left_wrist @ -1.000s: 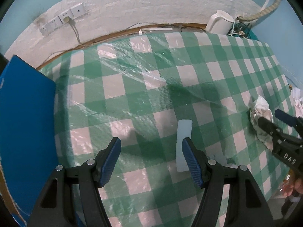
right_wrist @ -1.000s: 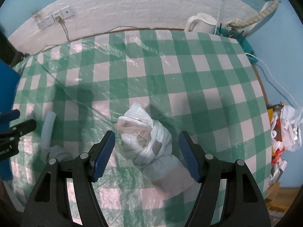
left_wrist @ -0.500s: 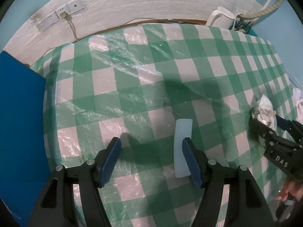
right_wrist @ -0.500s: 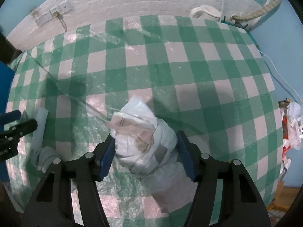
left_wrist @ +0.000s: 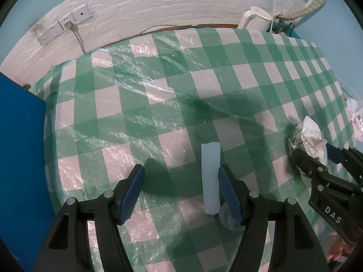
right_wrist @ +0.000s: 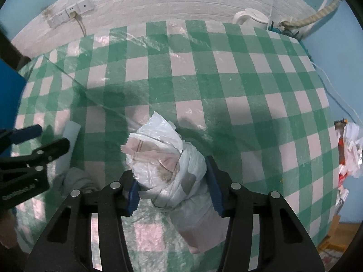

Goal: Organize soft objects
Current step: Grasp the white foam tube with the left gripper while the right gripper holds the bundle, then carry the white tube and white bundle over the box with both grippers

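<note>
A white plastic bag bundle (right_wrist: 168, 167) lies on the green-checked tablecloth (right_wrist: 226, 90). My right gripper (right_wrist: 173, 192) is shut on it, pads pressing both sides; it also shows in the left wrist view (left_wrist: 310, 136). My left gripper (left_wrist: 181, 192) is open above the cloth. A pale blue strip (left_wrist: 211, 176) lies just inside its right finger (left_wrist: 229, 195). A grey cloth (right_wrist: 72, 181) lies beside the strip, partly hidden behind the left gripper.
A blue panel (left_wrist: 20, 158) stands at the table's left edge. A white kettle (left_wrist: 256, 20) sits at the back right by the brick-pattern wall. Crumpled bags (right_wrist: 349, 149) hang off the right side.
My right gripper moved forward around the bag bundle and closed on it. My left gripper stayed open, and its view shifted slightly.
</note>
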### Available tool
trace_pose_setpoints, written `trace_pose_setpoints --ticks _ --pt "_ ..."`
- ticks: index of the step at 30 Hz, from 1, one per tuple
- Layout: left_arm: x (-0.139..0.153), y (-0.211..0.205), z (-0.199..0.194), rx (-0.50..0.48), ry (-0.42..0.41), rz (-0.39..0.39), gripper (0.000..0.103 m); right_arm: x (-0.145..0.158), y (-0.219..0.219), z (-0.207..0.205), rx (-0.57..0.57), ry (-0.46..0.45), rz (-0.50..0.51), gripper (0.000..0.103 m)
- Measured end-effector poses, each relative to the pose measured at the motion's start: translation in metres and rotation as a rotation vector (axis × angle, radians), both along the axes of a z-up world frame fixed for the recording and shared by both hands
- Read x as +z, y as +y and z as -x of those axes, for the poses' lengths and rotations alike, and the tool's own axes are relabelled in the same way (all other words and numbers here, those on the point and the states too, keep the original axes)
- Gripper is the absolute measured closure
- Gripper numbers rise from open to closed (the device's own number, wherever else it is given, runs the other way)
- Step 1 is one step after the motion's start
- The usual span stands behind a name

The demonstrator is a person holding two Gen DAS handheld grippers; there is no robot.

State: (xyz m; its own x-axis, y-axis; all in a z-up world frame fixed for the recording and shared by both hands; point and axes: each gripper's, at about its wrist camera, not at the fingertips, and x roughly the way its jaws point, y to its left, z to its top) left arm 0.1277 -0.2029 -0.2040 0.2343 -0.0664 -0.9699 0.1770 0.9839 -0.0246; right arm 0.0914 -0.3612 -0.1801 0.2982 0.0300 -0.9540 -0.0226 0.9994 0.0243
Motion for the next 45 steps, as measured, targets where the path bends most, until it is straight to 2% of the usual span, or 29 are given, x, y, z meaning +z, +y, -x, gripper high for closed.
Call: trace_pose_setpoints --ticks 11,15,18,24,25,31,45 --pt "-0.002 0.002 -0.002 0.022 0.014 0.021 0.035 0.020 -0.001 0.005 -0.045 -0.027 -0.078 0.053" --pt "-0.004 -0.002 0.000 0.009 0.013 -0.005 0.035 0.026 0.002 0.009 -0.036 -0.042 -0.095 0.053" --pt "-0.004 -0.004 0.003 -0.008 -0.001 -0.020 0.051 0.030 0.004 0.010 -0.032 -0.049 -0.104 0.053" --pt "0.002 -0.010 0.011 -0.056 -0.002 0.014 0.089 0.038 0.011 0.012 -0.022 -0.063 -0.108 0.053" --pt "0.004 -0.012 0.013 -0.064 -0.007 0.012 0.091 0.040 0.012 0.013 -0.020 -0.065 -0.109 0.053" --pt "0.013 -0.009 0.021 -0.087 -0.029 0.026 0.096 0.047 0.020 0.017 -0.007 -0.073 -0.108 0.053" --pt "0.042 0.031 0.031 -0.053 -0.063 0.113 0.096 0.071 0.043 0.022 0.033 -0.110 -0.115 0.053"
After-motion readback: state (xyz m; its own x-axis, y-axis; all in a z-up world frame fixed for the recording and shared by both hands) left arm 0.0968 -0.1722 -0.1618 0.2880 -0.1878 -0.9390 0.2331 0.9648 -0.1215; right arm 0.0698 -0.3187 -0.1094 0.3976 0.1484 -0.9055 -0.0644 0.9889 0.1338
